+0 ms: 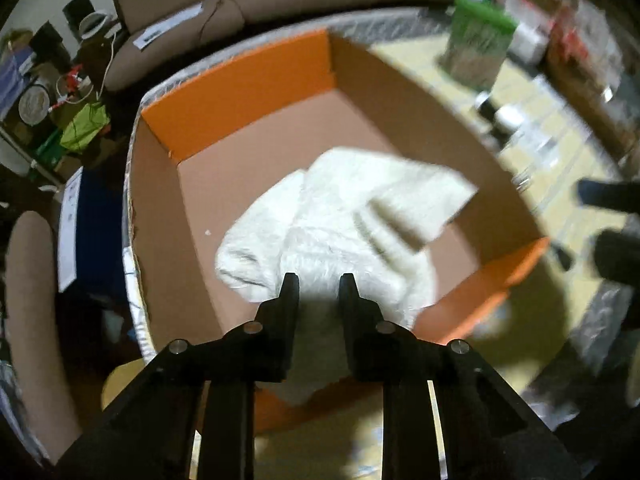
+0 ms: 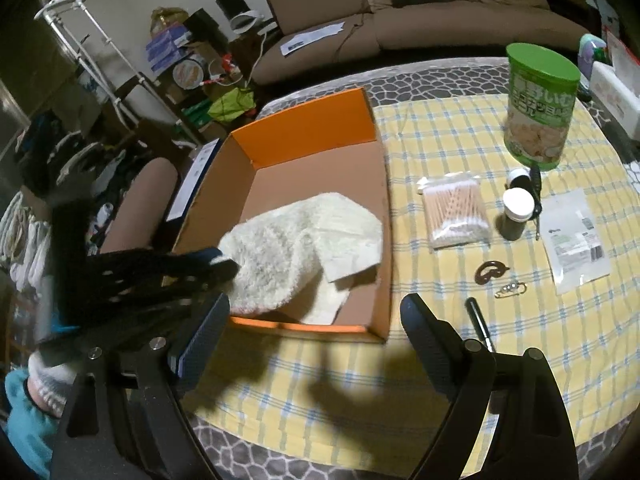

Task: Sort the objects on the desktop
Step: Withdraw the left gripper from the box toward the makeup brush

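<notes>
White towel [image 1: 340,216]: the thing being sorted; in the left wrist view it lay rumpled on the floor of the orange cardboard box [image 1: 240,88], its near end rising over the box's near wall.
Left gripper [image 1: 319,286]: its fingers stood narrow with the near end of the towel between them; whether the pads truly pinched the cloth or only bracketed it could not be told, since the picture was smeared by motion.
Advice from this view: let go only once the trailing end is inside the near wall, then draw straight back so no loop of pile catches on a fingertip.
Towel in the right wrist view [image 2: 304,240]: most of it lay in the box's near half, one corner folded toward the right wall.
Box [image 2: 312,120]: it sat on the yellow checked cloth [image 2: 400,360], at the table's left edge.
Right gripper [image 2: 316,312]: spread wide, holding nothing, poised above the cloth just before the box's near wall.
Left gripper from this side [image 2: 228,268]: blurred, tips at the towel's left end.
Still outside the box: cotton swabs [image 2: 456,216], a green can [image 2: 540,108], a white-capped bottle [image 2: 514,216], a pen [image 2: 480,324].
</notes>
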